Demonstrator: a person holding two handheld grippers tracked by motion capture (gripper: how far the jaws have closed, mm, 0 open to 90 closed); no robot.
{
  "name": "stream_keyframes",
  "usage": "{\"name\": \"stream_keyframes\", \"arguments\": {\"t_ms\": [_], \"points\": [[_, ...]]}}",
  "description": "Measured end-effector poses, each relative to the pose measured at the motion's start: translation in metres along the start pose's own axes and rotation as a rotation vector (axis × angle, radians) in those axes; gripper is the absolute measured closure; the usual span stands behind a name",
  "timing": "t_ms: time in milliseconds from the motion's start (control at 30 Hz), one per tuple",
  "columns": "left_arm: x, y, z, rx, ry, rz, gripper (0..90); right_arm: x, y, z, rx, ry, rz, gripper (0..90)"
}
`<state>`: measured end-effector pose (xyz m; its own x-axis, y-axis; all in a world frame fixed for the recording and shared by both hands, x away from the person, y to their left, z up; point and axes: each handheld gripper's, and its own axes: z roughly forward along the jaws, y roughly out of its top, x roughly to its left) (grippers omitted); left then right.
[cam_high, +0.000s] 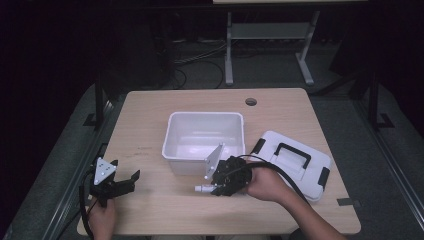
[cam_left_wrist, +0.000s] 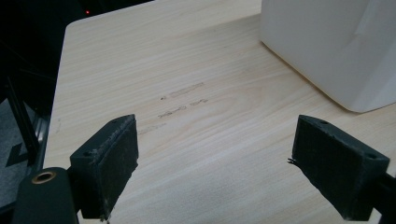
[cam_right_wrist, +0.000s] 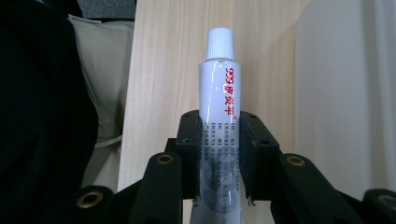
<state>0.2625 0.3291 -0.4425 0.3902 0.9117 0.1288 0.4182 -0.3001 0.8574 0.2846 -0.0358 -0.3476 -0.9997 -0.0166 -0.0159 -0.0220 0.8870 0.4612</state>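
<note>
At the near left corner of a light wooden table (cam_high: 150, 205), a person's left hand (cam_high: 102, 220) holds the left gripper (cam_high: 120, 181) with its jaws spread wide and nothing between them; in the left gripper view its two black pads (cam_left_wrist: 114, 163) stand far apart above bare wood marked with faint pencil-like lines, touching nothing, the white wall of a bin rising at upper right. That open white plastic bin (cam_high: 172, 150) sits at the middle of the table. Just in front of its near wall, the right gripper (cam_high: 212, 189), carried in the person's right hand (cam_high: 267, 184), is clamped on a white ointment tube (cam_high: 202, 189) that points left toward the table's middle, its cap end sticking out beyond the jaws. In the right gripper view the jaws press narrowly on both sides of the tube (cam_right_wrist: 219, 121), which bears red and dark printed characters and a ribbed white screw cap (cam_right_wrist: 220, 43). To the right of the bin lies its white lid (cam_high: 280, 150), with a black handle (cam_high: 291, 152) and black latches, flat on the table beside the right hand.
</note>
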Motion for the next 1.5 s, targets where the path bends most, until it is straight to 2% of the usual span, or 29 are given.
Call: {"name": "stream_keyframes", "arguments": {"t_ms": [300,600,700,1000,1433,1500], "points": [[0.001,0.000,0.001,0.005,-0.001,0.001,13.7,-0.008,0.015,-0.019,-0.019,0.003,-0.013,71.1],[0.000,0.000,0.001,-0.002,-0.001,-0.005,13.7,-0.019,0.025,-0.036,-0.022,-0.018,-0.010,71.1],[0.000,0.000,0.001,0.001,-0.001,-0.005,13.7,-0.027,0.030,-0.042,-0.024,-0.028,-0.003,71.1],[0.002,-0.001,0.000,-0.003,0.001,-0.005,13.7,-0.042,0.039,-0.046,-0.021,-0.031,-0.002,71.1],[0.001,-0.001,0.001,-0.006,0.000,-0.005,13.7,-0.060,0.042,-0.051,-0.020,-0.039,0.019,71.1],[0.001,-0.001,0.001,-0.006,-0.001,-0.005,13.7,-0.063,0.041,-0.049,-0.007,-0.043,0.024,71.1]]}}
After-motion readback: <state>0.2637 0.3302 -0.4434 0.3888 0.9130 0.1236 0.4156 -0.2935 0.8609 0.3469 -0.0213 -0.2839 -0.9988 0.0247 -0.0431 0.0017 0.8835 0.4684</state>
